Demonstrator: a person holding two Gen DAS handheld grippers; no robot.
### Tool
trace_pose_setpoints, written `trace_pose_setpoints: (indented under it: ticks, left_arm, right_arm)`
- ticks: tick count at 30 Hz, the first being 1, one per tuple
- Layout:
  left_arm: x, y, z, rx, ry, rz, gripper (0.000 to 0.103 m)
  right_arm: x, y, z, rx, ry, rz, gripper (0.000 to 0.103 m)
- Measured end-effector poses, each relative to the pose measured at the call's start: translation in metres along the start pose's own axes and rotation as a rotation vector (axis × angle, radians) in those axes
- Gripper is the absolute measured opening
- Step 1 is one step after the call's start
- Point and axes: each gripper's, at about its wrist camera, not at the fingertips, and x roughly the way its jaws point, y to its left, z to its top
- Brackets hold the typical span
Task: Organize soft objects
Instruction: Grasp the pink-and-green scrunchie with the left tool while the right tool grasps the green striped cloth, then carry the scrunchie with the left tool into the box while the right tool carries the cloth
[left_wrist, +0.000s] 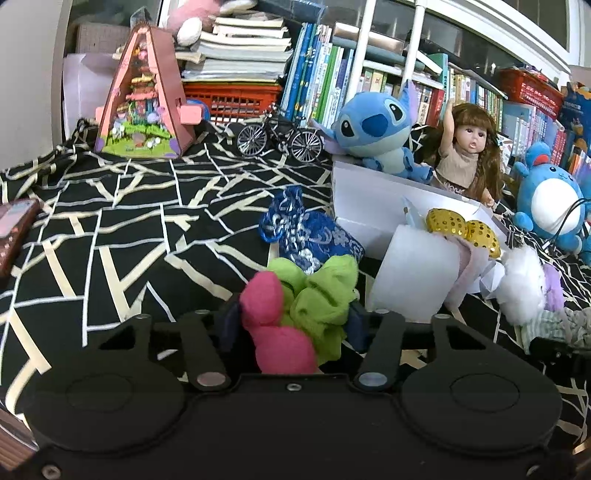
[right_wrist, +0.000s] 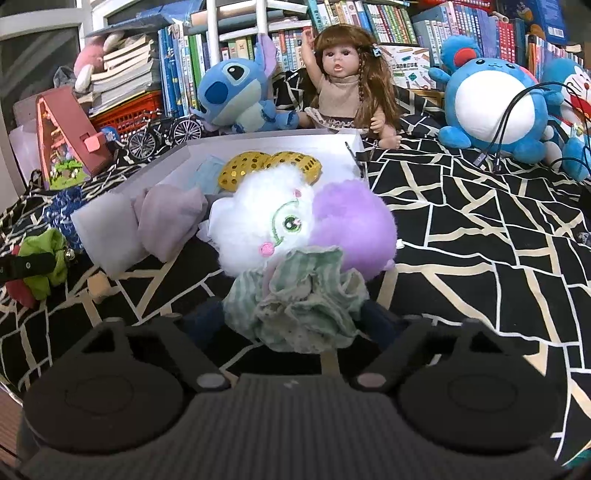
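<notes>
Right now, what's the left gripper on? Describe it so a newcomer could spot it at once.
Start at the white box on the black patterned cloth, in front of the blue plush and the doll. Nearer the camera than the box lies a blue brocade pouch, and just in front of it, between the left gripper fingers, sits the target. It is the pink-and-lime fabric toy, the only two-coloured bundle there.

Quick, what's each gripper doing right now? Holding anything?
Left gripper: closed on the pink and green toy.
Right gripper: closed on the striped cloth.
</notes>
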Motion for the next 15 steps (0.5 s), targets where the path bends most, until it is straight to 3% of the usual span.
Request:
trace_pose_setpoints:
  ticks: [7, 15]
  left_arm:
    - [-0.01, -0.003, 0.007, 0.006, -0.021, 0.014, 0.045]
    - [-0.022, 0.002, 0.021, -0.058, -0.042, -0.013, 0.045]
  right_arm:
    - [-0.01, -0.008, 0.004, 0.045, -0.002, -0.002, 0.048]
    - [-0.026, -0.008, 0.01, 0.032, -0.045, -0.007, 0.041]
